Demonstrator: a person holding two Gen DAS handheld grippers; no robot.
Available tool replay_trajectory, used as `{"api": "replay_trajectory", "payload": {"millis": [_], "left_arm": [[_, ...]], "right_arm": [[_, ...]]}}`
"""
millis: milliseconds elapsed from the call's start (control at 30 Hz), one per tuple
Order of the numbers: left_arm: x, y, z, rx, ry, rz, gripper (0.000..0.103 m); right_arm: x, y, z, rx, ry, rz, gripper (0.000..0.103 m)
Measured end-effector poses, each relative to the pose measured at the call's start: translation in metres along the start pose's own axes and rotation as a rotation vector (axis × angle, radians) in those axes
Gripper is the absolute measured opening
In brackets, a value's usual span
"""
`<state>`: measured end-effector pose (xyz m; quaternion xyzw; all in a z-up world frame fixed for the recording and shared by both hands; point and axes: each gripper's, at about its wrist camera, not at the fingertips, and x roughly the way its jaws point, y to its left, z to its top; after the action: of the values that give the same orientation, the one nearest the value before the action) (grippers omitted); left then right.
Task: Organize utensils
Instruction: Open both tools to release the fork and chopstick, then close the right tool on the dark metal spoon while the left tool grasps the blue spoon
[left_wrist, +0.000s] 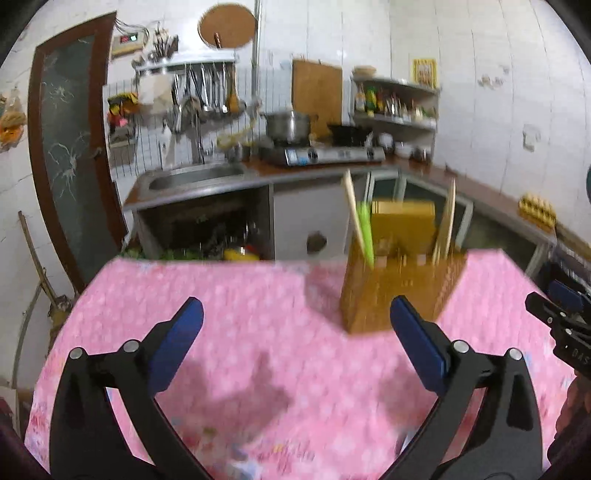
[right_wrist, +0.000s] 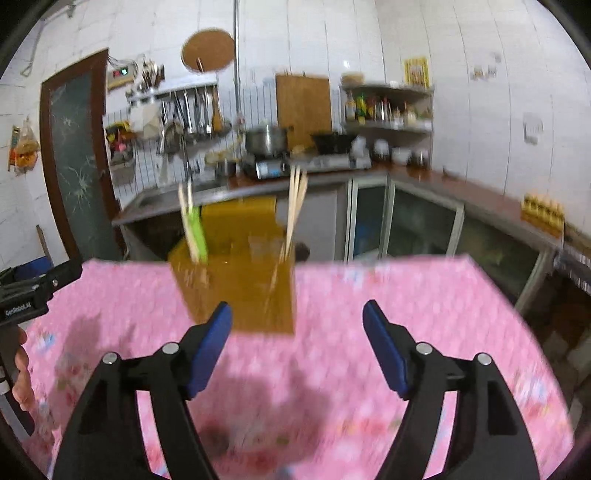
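A brown utensil holder stands on the pink tablecloth, with wooden chopsticks and a green utensil sticking up from it. My left gripper is open over the cloth with nothing between its blue pads, and the holder sits just beyond its right finger. In the right wrist view the same holder stands ahead and to the left, with chopsticks on its right side. My right gripper is open and empty. Both views are blurred.
Behind the table runs a kitchen counter with a sink, a gas stove with a pot, hanging utensils and a spice shelf. The other gripper shows at the right edge, and a hand at the left edge.
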<state>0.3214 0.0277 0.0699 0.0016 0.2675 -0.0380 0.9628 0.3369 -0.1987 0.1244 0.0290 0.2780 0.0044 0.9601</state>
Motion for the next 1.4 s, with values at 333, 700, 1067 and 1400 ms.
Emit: {"api": "replay_trajectory", "payload": {"millis": [333, 700, 1067, 1400], "left_arm": [[0.012, 0.019, -0.091, 0.061, 0.172, 0.019, 0.098], [0.017, 0.046, -0.113, 0.07, 0.227, 0.011, 0.098], [0.016, 0.043, -0.121, 0.089, 0.241, -0.001, 0.098], [0.014, 0.034, -0.121, 0.053, 0.269, -0.039, 0.098]], "right_arm": [[0.015, 0.022, -0.097, 0.029, 0.196, -0.049, 0.072], [0.017, 0.059, -0.123, -0.012, 0.302, -0.07, 0.062], [0.028, 0.072, -0.131, -0.016, 0.355, -0.085, 0.04], [0.035, 0.061, -0.124, 0.012, 0.358, -0.059, 0.008]]}}
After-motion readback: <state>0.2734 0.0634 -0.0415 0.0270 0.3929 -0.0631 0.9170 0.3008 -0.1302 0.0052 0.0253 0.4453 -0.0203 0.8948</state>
